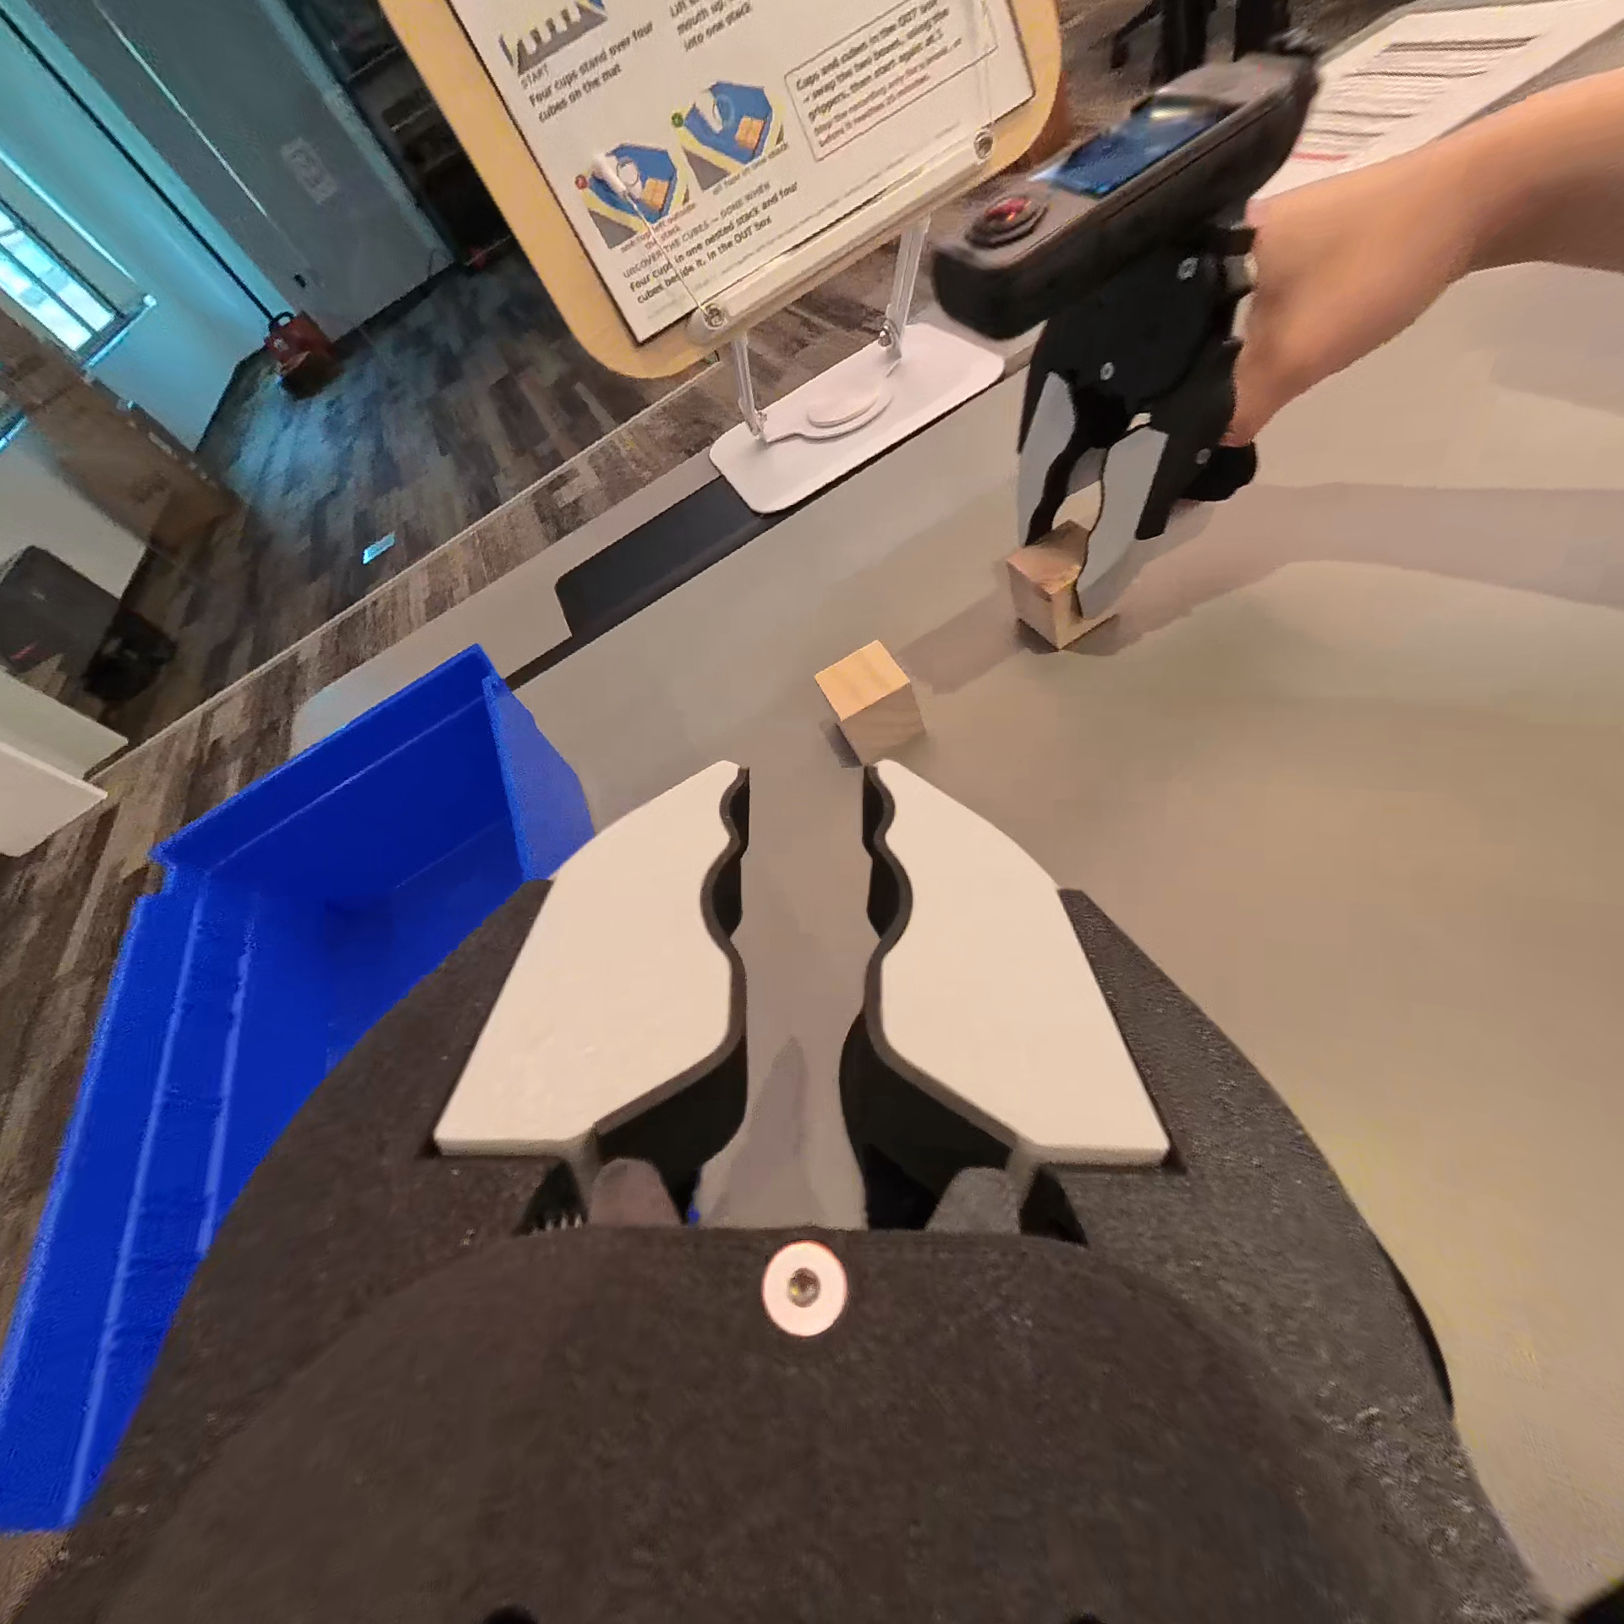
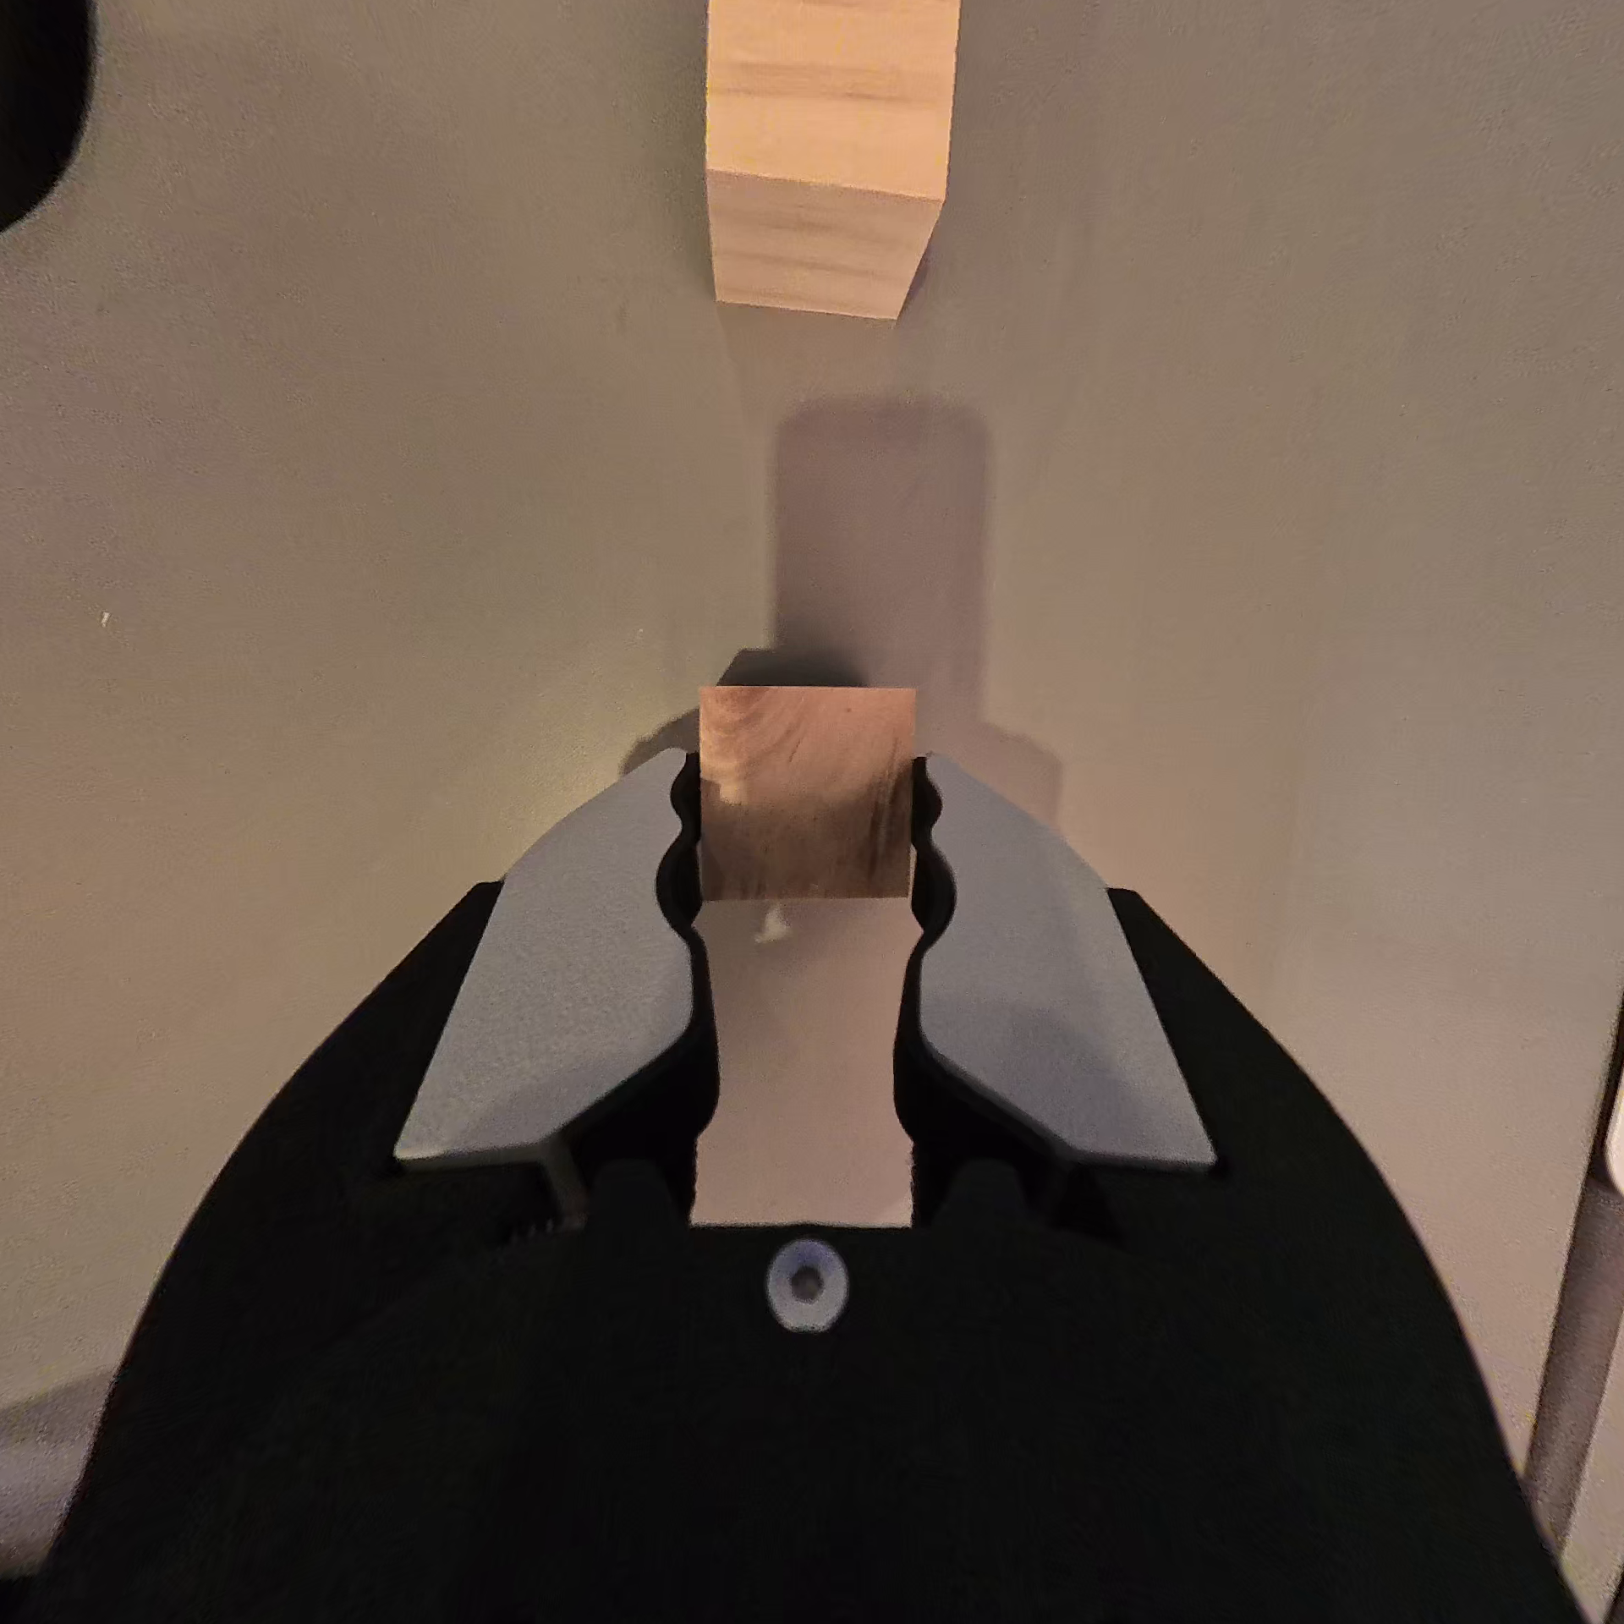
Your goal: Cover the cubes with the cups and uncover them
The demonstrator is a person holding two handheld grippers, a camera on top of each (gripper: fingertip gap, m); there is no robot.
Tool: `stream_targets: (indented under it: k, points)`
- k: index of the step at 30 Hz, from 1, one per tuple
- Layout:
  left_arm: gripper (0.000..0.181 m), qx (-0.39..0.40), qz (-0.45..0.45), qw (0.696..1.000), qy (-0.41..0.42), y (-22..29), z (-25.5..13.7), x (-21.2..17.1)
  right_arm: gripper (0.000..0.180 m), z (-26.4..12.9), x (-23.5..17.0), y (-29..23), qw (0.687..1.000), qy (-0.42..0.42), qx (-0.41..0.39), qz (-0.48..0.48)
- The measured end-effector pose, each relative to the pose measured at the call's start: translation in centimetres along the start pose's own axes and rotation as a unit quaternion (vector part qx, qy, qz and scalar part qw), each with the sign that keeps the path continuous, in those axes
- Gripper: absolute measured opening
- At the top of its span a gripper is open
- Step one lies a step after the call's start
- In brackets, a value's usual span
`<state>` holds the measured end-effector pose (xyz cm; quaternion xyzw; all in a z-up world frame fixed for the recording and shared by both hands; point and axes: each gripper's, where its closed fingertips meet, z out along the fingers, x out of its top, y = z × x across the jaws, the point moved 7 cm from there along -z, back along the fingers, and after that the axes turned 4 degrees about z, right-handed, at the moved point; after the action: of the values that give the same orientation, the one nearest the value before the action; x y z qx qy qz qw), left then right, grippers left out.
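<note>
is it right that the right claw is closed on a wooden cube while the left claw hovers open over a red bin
Not quite: the bin is blue, not red, as the left wrist view shows. The rest holds: the right claw is closed on a wooden cube, and the left claw hovers open, partly over the bin and holding nothing.

- Left wrist view: bright, even daylight; a window (image 1: 53,290) glows far left.
- Its edges bend, and the hand (image 1: 1371,290) is smeared by motion.
- Right wrist view: dim and warm, with soft shadows on the bench (image 2: 351,527).
</note>
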<state>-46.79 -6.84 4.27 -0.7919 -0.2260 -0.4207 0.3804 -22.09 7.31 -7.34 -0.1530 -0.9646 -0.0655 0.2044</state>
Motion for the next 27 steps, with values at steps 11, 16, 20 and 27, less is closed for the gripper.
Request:
stream_targets:
  k: [11, 16, 20, 27]
  points:
    - [0.029, -0.007, -0.060, 0.998, 0.004, 0.9, 5.0, 0.5, 0.045, -7.5, -6.3, -2.8, 0.995, 0.025, -0.065, 0.076]
    - [0.029, -0.016, -0.072, 0.997, 0.005, 1.4, 5.8, -0.1, 0.045, -15.5, -11.4, -5.8, 0.979, 0.042, -0.123, 0.155]
    - [0.028, -0.014, -0.083, 0.996, 0.011, 1.4, 5.8, -0.7, 0.045, -23.3, -17.9, -7.6, 0.943, 0.039, -0.203, 0.262]
    - [0.027, -0.015, -0.096, 0.995, 0.013, 1.0, 6.3, -1.0, 0.045, -31.5, -33.6, -9.2, 0.827, 0.015, -0.286, 0.483]
